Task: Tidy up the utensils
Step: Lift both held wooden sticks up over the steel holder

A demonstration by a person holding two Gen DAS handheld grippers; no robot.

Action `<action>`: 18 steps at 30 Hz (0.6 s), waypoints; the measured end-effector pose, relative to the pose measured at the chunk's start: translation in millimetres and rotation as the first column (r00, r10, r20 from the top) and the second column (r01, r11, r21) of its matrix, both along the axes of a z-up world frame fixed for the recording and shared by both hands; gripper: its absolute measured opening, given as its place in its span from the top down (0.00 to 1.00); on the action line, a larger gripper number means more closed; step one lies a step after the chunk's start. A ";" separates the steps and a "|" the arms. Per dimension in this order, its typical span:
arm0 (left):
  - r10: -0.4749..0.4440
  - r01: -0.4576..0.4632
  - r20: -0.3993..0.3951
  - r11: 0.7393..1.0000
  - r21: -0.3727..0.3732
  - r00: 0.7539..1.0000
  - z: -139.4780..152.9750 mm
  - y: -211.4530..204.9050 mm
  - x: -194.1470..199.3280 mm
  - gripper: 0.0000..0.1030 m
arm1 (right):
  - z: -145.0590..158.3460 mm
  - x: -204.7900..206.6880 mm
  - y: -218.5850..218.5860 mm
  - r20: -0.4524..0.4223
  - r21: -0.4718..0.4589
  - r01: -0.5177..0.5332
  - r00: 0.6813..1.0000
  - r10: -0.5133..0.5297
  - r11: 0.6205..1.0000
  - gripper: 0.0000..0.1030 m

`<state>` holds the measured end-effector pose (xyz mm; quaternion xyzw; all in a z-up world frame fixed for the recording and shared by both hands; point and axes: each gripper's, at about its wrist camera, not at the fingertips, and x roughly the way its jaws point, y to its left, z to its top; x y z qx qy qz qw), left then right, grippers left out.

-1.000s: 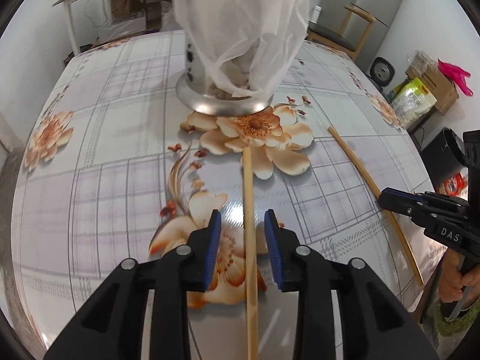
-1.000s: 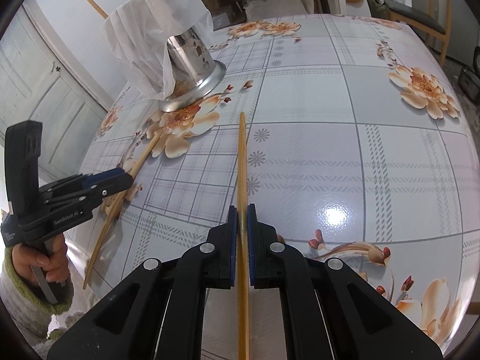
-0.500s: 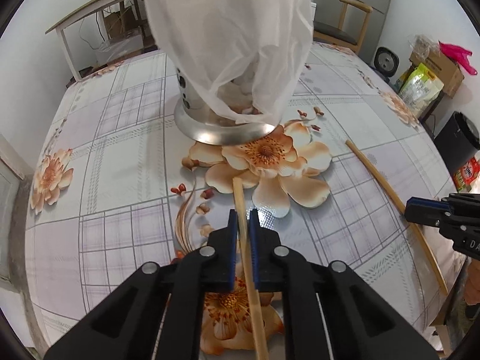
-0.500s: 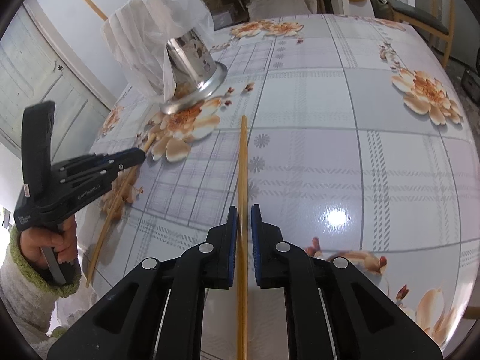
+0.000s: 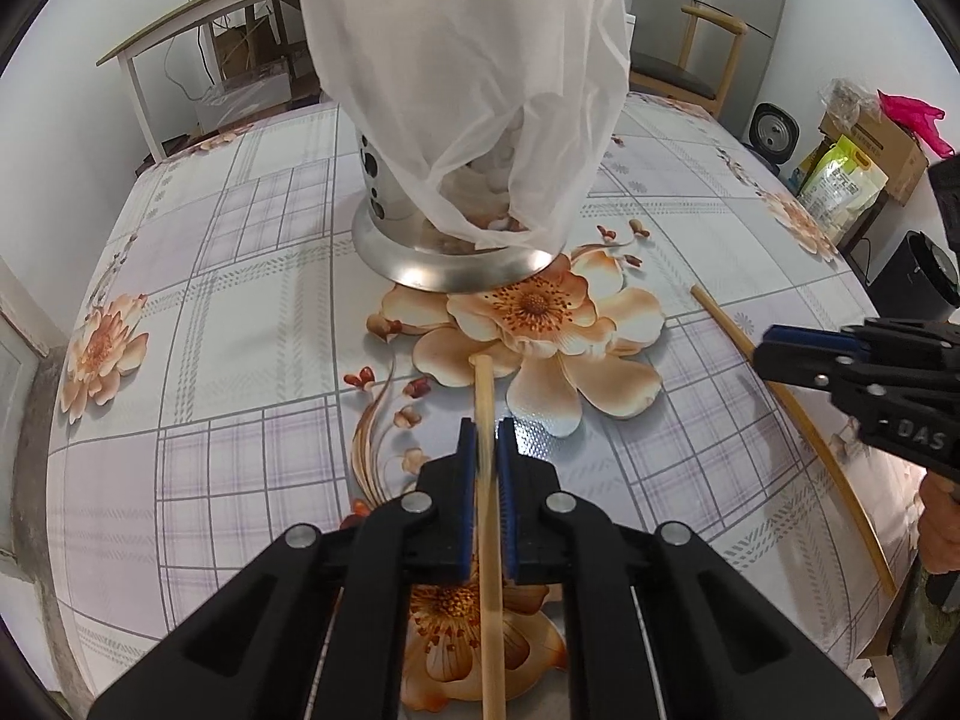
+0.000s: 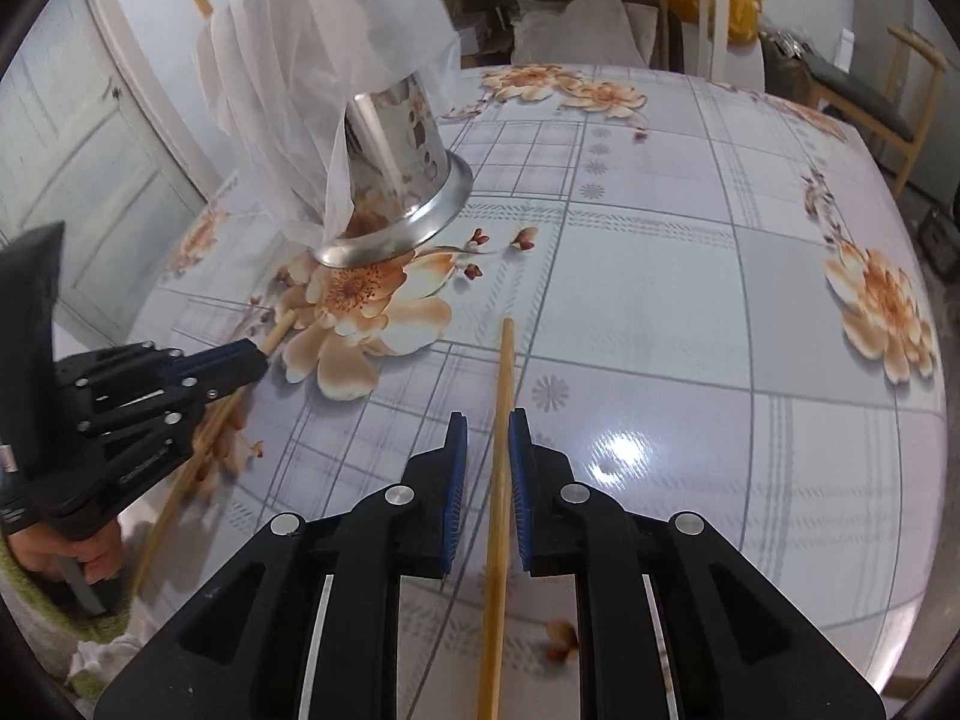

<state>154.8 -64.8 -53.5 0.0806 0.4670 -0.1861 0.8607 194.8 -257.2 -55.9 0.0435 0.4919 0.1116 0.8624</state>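
Left wrist: left tongs [image 5: 487, 441] pinching a chopstick [image 5: 487, 534] just short of the bag-draped steel holder [image 5: 414, 246] on the table [image 5: 240, 324].

Right wrist: right tongs [image 6: 487, 438] just opening, spread around a second chopstick [image 6: 499, 468], pads clear.

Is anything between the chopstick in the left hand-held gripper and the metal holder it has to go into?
On the table, nothing lies between the chopstick, pinched in the left hand-held gripper, and the holder. But a white bag drapes over the holder, hiding its opening in this view.
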 end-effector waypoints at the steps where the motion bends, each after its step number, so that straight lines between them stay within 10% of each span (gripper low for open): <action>1: 0.000 0.000 0.001 1.000 0.000 1.000 0.0 0.0 -0.2 0.94 | -2.0 2.2 3.2 -0.001 -0.022 -0.005 1.000 0.005 1.000 0.86; 7: 0.001 -0.001 0.007 1.000 -0.006 1.000 0.0 0.0 -0.5 0.94 | -4.0 3.4 9.2 0.011 -0.092 0.005 1.000 -0.004 0.996 0.96; 18: -0.001 0.010 0.052 0.985 -0.175 0.999 23.7 24.2 -8.8 0.94 | 39.3 -15.6 -20.2 0.071 0.161 0.061 0.995 -0.073 0.985 0.96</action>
